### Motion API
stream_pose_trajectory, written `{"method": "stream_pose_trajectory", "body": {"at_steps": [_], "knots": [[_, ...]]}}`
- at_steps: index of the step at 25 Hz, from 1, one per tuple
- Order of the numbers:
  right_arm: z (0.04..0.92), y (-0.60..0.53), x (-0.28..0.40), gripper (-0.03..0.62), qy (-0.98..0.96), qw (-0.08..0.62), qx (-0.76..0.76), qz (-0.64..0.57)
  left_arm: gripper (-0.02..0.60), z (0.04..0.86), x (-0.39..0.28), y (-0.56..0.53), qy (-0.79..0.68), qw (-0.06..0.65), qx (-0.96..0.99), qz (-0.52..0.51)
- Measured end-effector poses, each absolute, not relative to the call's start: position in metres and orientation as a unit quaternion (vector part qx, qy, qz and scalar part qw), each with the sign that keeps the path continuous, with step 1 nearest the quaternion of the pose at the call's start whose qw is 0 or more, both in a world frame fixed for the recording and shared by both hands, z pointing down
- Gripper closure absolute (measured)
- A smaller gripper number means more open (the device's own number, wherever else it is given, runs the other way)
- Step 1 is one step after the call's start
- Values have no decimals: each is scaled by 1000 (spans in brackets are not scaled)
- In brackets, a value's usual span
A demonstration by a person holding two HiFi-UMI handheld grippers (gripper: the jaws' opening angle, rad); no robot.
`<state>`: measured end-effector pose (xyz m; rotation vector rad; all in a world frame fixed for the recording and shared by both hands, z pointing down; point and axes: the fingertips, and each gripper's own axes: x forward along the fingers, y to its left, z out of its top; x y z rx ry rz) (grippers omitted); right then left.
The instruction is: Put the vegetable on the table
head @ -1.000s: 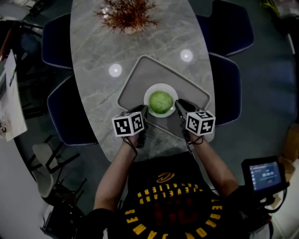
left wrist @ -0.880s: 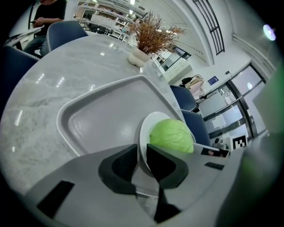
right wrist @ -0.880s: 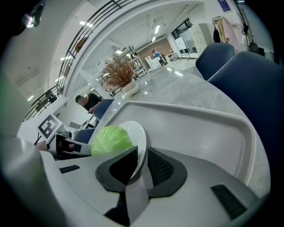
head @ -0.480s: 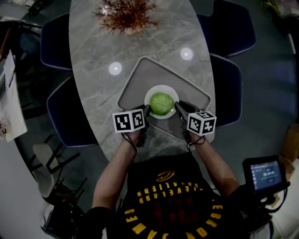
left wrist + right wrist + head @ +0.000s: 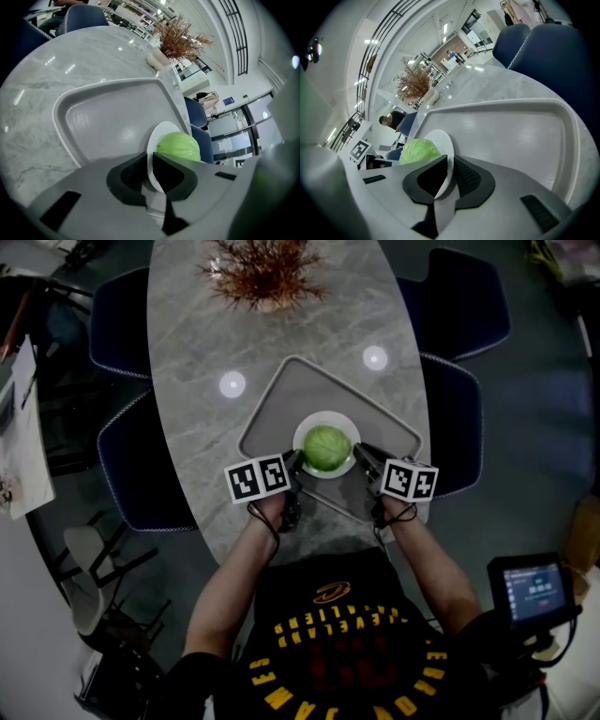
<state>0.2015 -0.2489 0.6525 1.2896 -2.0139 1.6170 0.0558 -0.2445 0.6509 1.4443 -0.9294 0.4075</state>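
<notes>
A green cabbage (image 5: pixel 325 447) sits on a small white plate (image 5: pixel 306 430) at the near side of a grey tray (image 5: pixel 281 399) on the marble table (image 5: pixel 197 381). My left gripper (image 5: pixel 294 463) is shut on the plate's left rim, and my right gripper (image 5: pixel 359 457) is shut on its right rim. In the left gripper view the plate (image 5: pixel 159 136) runs edge-on between the jaws of the left gripper (image 5: pixel 149 161), with the cabbage (image 5: pixel 178 146) just beyond. The right gripper view shows the same: plate (image 5: pixel 440 140), cabbage (image 5: pixel 417 150), right gripper (image 5: pixel 449 164).
A dried plant in a vase (image 5: pixel 262 273) stands at the table's far end. Blue chairs (image 5: pixel 141 465) (image 5: pixel 459 418) flank the table. The tray's raised rim (image 5: pixel 511 105) surrounds the plate. A seated person (image 5: pixel 396 119) is far off. A screen (image 5: pixel 532 592) is at my right.
Both grippers have edged forward a little, closing in on the plate's rim. The plate and cabbage stay in the same spot on the tray.
</notes>
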Motion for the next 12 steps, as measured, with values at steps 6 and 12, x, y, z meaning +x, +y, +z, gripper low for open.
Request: {"method": "stream_pose_trajectory", "body": {"at_steps": [6, 12], "knots": [[652, -250, 202, 549, -680, 107, 437, 578, 543, 653, 55, -239, -410, 657, 613, 157], [641, -250, 201, 552, -694, 102, 428, 570, 543, 645, 55, -234, -418, 654, 614, 146]]}}
